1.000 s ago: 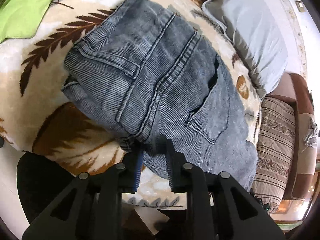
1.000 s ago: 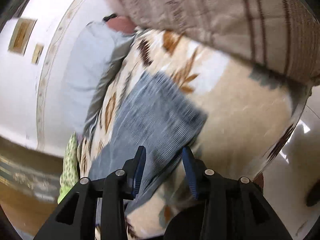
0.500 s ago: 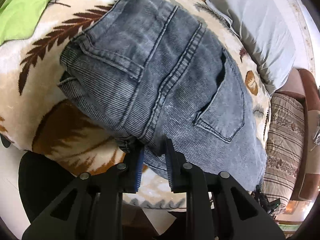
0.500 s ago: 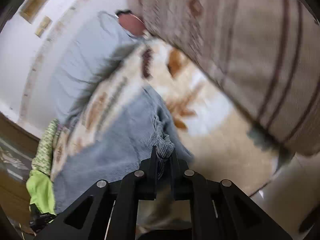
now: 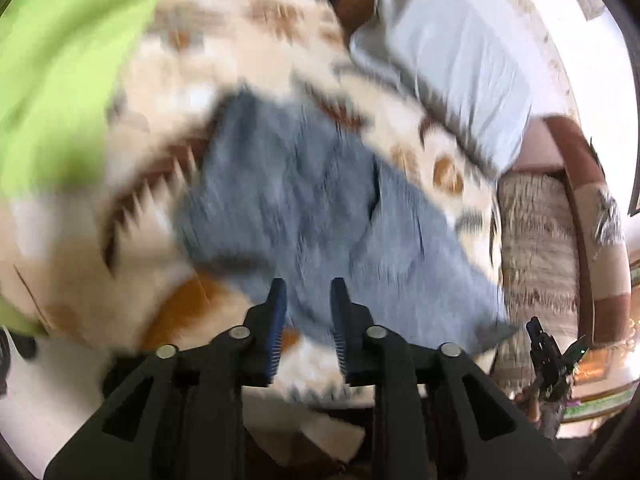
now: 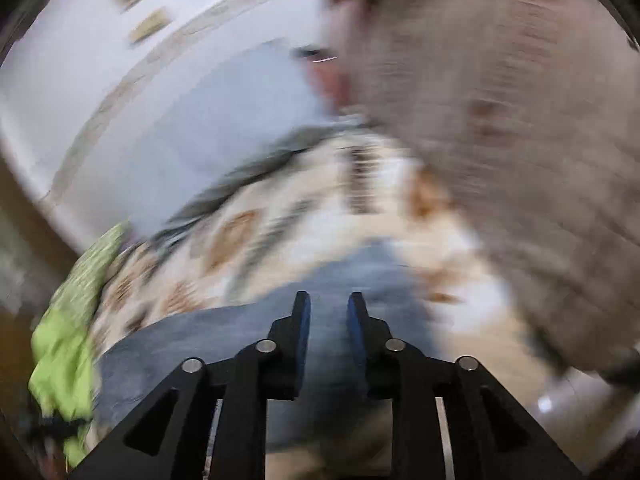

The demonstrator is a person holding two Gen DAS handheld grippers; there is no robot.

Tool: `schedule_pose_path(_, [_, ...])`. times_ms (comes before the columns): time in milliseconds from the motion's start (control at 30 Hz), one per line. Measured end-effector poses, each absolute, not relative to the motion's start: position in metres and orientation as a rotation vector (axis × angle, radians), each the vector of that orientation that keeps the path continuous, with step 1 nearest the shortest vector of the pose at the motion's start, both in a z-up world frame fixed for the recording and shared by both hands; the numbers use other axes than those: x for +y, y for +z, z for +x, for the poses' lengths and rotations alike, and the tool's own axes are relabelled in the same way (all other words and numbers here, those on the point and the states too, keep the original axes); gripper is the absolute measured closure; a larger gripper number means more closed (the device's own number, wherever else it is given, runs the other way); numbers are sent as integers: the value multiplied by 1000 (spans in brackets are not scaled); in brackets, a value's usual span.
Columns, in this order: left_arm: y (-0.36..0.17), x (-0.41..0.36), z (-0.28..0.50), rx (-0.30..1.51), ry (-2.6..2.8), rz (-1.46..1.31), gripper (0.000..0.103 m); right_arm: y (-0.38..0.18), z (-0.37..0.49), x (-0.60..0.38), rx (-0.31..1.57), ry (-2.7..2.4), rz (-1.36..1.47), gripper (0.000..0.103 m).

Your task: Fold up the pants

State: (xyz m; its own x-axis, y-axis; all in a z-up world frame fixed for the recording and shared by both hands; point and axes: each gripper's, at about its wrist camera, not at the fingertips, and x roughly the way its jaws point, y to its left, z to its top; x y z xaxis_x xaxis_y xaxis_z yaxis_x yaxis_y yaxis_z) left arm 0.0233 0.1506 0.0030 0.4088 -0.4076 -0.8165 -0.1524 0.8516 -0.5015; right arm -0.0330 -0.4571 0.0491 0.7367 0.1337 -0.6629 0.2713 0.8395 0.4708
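Pants (image 5: 320, 216) of grey-blue denim are seen lying folded on the leaf-patterned blanket (image 5: 168, 92), their long axis running from upper left to lower right in the left wrist view, toward the striped cushion (image 5: 536, 248). Both views are heavily blurred. The left gripper (image 5: 306, 292) is held parted and empty just over the near edge of the cloth. The right gripper (image 6: 328, 304) is likewise parted, with denim directly ahead and beneath. Neither is judged clearly nearer; the right-hand end falls to the right gripper.
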Motion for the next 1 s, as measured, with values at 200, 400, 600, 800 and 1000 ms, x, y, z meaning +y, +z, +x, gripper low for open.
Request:
schedule_pose_path(200, [-29,182,105,1240,-113,-567,35,31,103,-322,912,390,529,67])
schedule_pose_path(400, [-76,196,154,1369,-182,-704,35,-15,204,-239,1064,485,442,62])
schedule_pose_path(600, [-76,189,153,1374,-305,-691,22,-45,208,-203,1194,674,374,55])
schedule_pose_path(800, [-73,168,142,1370,-335,-566,48,-41,190,-179,1159,643,111,87])
schedule_pose_path(1000, [-68,149,124,1356,-271,-425,74,-23,181,-170,1081,551,1,96])
